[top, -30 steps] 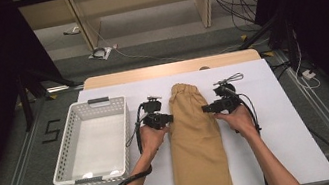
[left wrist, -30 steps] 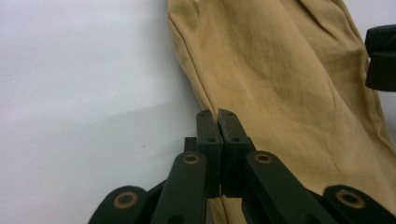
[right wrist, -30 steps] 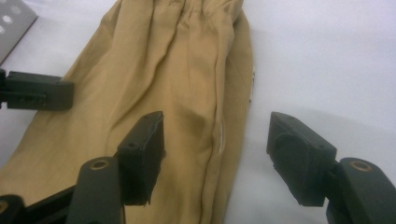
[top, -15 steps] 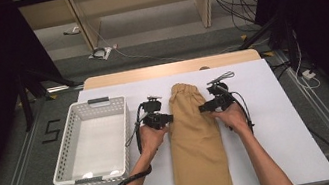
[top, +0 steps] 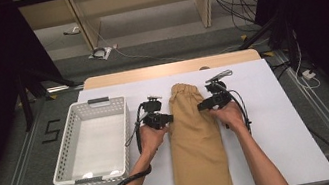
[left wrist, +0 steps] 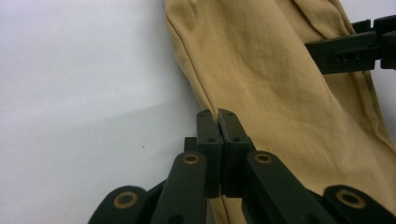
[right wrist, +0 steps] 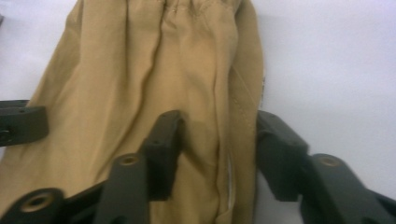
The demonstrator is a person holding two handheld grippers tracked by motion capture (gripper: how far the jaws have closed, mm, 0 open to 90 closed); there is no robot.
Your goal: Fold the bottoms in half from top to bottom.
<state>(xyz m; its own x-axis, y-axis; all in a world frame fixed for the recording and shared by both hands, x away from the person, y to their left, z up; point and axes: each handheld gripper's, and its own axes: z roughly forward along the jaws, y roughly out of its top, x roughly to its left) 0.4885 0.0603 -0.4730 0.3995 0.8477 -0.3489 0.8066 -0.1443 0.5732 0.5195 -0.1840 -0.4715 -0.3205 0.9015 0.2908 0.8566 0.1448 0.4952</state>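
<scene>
The basket (top: 90,140) sits at the left of the white sheet (top: 281,134), well apart from the cloth, and I judge it to be the eventual destination for the folded garment.

Just right of it, my left gripper (left wrist: 218,122) has its jaws fully closed on the left edge of the trousers (top: 196,143). In the left gripper view the pads meet with the tan hem pinched between them. I hold this edge fast so the fabric cannot slide while the other side is taken.

The trousers lie lengthwise down the middle of the sheet, between the two grippers, with the gathered waistband at the far end and the legs running toward me and off the near edge of the table. Folded narrow like this, both long edges fall within reach of one gripper each.

My right gripper (right wrist: 217,149) stands at the right edge, opposite the left one. Its jaws are half-wide and have just been closing. The right fold of the cloth is between them, but in the right gripper view the pads do not yet press on it. I judge the grip here to be incomplete. With matching holds at the same height, both edges could be lifted evenly for the next fold.
</scene>
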